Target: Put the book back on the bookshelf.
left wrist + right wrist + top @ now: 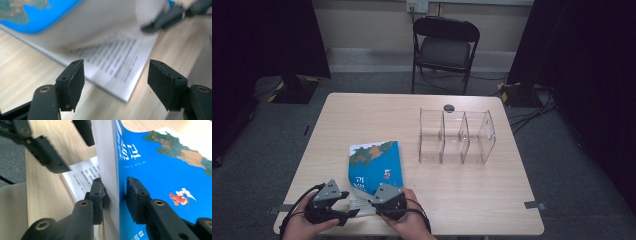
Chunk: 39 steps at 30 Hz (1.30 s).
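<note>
A book with a blue illustrated cover lies near the table's front edge. My right gripper is shut on its front cover and a few leaves, which stand lifted on edge between the pads. Below them a white page with printed text is laid bare. In the high view the right gripper sits at the book's near end. My left gripper is open, its jaws wide apart just off the near corner of the exposed page, holding nothing. From above, the left gripper is beside the book's near-left corner.
A clear three-compartment acrylic holder stands on the wooden table, right of centre. A black folding chair stands behind the table's far edge. Dark curtains hang on both sides.
</note>
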{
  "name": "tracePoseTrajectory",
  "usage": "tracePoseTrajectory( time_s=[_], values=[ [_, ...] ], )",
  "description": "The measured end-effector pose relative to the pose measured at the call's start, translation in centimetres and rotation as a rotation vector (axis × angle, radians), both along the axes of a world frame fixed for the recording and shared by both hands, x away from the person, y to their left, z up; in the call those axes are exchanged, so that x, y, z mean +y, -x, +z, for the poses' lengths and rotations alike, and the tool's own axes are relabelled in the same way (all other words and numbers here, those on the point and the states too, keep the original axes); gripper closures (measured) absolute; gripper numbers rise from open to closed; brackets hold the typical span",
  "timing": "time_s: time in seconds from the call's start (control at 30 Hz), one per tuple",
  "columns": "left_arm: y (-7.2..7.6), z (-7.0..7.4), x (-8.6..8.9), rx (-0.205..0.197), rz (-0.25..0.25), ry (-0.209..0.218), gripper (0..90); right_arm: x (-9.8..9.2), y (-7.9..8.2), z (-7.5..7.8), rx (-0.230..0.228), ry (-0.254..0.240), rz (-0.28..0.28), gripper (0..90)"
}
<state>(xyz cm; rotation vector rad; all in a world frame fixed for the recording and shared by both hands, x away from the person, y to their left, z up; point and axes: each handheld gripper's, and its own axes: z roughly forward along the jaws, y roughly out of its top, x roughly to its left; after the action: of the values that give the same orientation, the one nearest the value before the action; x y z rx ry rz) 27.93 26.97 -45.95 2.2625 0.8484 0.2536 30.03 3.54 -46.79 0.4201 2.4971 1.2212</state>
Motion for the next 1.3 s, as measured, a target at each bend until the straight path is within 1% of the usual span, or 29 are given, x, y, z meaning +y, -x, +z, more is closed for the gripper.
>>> tracePoseTrajectory(
  time_s=[0.1,0.13,0.17,0.2,0.23,0.27,0.37,0.4,0.47,0.5,0.53,0.6,0.63,0.7,0.73,0.77,0.8,0.87,0.9,0.97,1.0,1.07,1.1,1.13,1.17,1.2,1.23,1.27,1.3],
  values=[
    [0.2,-0.3,0.3,0.005,-0.011,-0.009,28.3,-0.2,-0.2,0.3,0.006,-0.008,0.001,70.3],
    [0.4,-0.5,0.6,0.004,-0.03,-0.039,28.0,-0.2,-0.2,0.3,0.009,-0.005,0.001,70.5],
    [0.4,-0.5,0.6,0.004,-0.03,-0.039,27.6,-0.2,-0.2,0.3,0.009,-0.005,0.001,70.5],
    [0.4,-0.7,0.6,0.007,-0.019,-0.02,27.0,-0.2,-0.2,0.5,0.009,0.004,0.004,71.0],
    [0.4,-0.9,0.7,0.013,-0.028,-0.017,27.0,-0.2,-0.2,0.5,0.009,0.004,0.004,71.0],
    [0.2,-1.0,0.8,0.012,-0.053,-0.031,25.0,-0.1,-0.3,0.7,0.011,0.013,0.007,71.4],
    [0.1,-1.2,0.8,0.016,-0.053,-0.032,20.1,-0.2,-0.4,1.0,0.017,0.019,0.007,71.9],
    [0.2,-1.3,0.7,0.02,-0.064,-0.019,19.8,-0.3,-0.6,1.2,0.034,0.013,0.007,72.3],
    [0.2,-1.3,0.7,0.017,-0.071,-0.024,19.6,-0.3,-0.7,1.4,0.035,0.017,0.01,72.8],
    [0.2,-1.3,0.5,0.013,-0.062,-0.011,19.6,-0.3,-0.7,1.4,0.035,0.017,0.01,72.8],
    [0.2,-1.3,0.5,0.016,-0.079,-0.033,19.0,-0.4,-0.7,1.6,0.032,0.021,0.012,72.9],
    [0.1,-1.5,0.4,0.017,-0.083,-0.03,18.5,-0.4,-0.9,1.8,0.043,0.02,0.014,73.0],
    [0.1,-1.5,0.4,0.02,-0.088,-0.041,18.3,-0.4,-1.0,1.9,0.047,0.022,0.013,73.0],
    [0.1,-1.8,0.3,0.021,-0.072,-0.017,17.4,-0.4,-1.1,2.2,0.059,0.017,0.01,73.1],
    [0.1,-1.7,0.4,0.022,-0.087,-0.034,16.9,-0.5,-1.1,2.4,0.064,0.015,0.006,73.3],
    [0.1,-1.7,0.4,0.022,-0.087,-0.034,16.8,-0.5,-1.1,2.4,0.064,0.015,0.006,73.3],
    [0.1,-1.7,0.5,0.021,-0.098,-0.047,16.7,-0.5,-1.3,2.7,0.064,0.012,0.006,73.6],
    [0.1,-1.8,0.5,0.024,-0.096,-0.044,16.3,-0.5,-1.3,2.9,0.064,0.012,0.006,73.6],
    [0.3,-1.9,0.4,0.032,-0.079,-0.025,16.3,-0.5,-1.5,3.1,0.066,0.01,0.007,73.7],
    [0.2,-1.8,0.7,0.022,-0.095,-0.058,16.2,-0.5,-1.6,3.5,0.069,0.015,0.004,73.9],
    [0.3,-2.0,0.8,0.023,-0.077,-0.038,16.2,-0.6,-1.7,3.6,0.071,0.015,0.003,73.9],
    [0.3,-2.0,0.9,0.035,-0.074,-0.038,16.2,-0.7,-1.8,3.9,0.072,0.014,0.002,74.1],
    [0.2,-2.1,1.0,0.029,-0.084,-0.054,16.2,-0.7,-1.9,4.0,0.074,0.014,-0.002,74.2],
    [0.3,-2.2,0.9,0.039,-0.068,-0.042,16.2,-0.8,-2.0,4.2,0.074,0.011,-0.006,74.2],
    [0.2,-2.2,1.0,0.038,-0.083,-0.063,16.2,-0.9,-2.0,4.3,0.076,0.007,-0.01,74.3],
    [0.3,-2.3,0.9,0.047,-0.071,-0.049,16.2,-0.9,-2.1,4.5,0.073,0.006,-0.01,74.3],
    [0.2,-2.4,1.0,0.047,-0.086,-0.066,16.2,-1.0,-2.1,4.6,0.08,0.002,-0.015,74.3],
    [0.2,-2.6,0.8,0.047,-0.075,-0.054,16.2,-1.0,-2.2,4.7,0.082,0.004,-0.016,74.3],
    [0.2,-2.6,0.7,0.052,-0.076,-0.066,16.2,-0.9,-2.2,4.8,0.081,0.006,-0.013,74.4]
  ],
)
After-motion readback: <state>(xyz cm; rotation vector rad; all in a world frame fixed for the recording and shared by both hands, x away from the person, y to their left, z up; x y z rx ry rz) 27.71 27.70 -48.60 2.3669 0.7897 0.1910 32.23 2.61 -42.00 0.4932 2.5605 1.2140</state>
